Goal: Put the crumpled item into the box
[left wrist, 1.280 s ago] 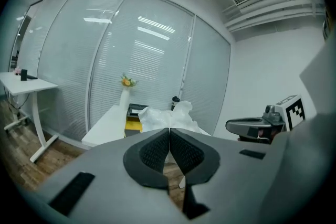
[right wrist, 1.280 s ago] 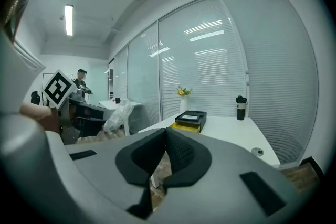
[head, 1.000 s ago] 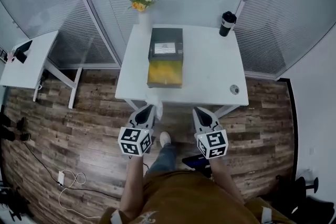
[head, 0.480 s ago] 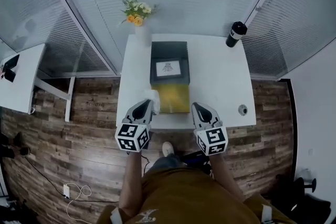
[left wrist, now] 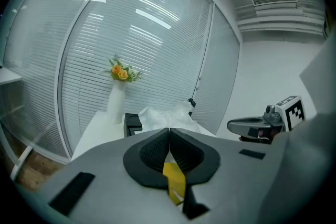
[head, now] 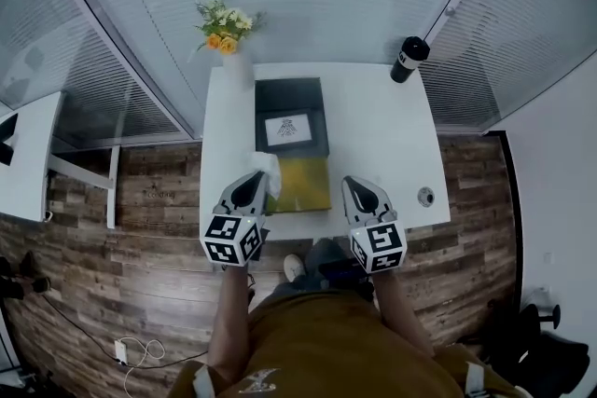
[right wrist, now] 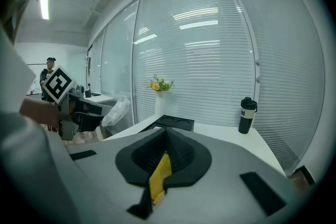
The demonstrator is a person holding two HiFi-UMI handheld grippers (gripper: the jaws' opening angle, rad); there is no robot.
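My left gripper (head: 253, 184) is shut on a white crumpled item (head: 267, 166), a bunched plastic or paper wad, held over the table's near-left part beside the box. In the left gripper view the crumpled item (left wrist: 167, 115) bulges out past the closed jaws of my left gripper (left wrist: 169, 132). The box (head: 291, 116) is black, with a white card inside and a yellow panel (head: 303, 185) lying open toward me. My right gripper (head: 360, 189) is shut with nothing in it, just right of the yellow panel. The right gripper view shows the box (right wrist: 176, 123) ahead.
The white table (head: 373, 140) carries a white vase of flowers (head: 224, 23) at its back left and a black bottle (head: 408, 59) at its back right. A round cable port (head: 425, 196) sits at the near right. Blinds line the back wall; wood floor lies around the table.
The person has stepped closer to the table. Both grippers moved forward; the left one with the crumpled item now hangs over the table beside the box's yellow panel.
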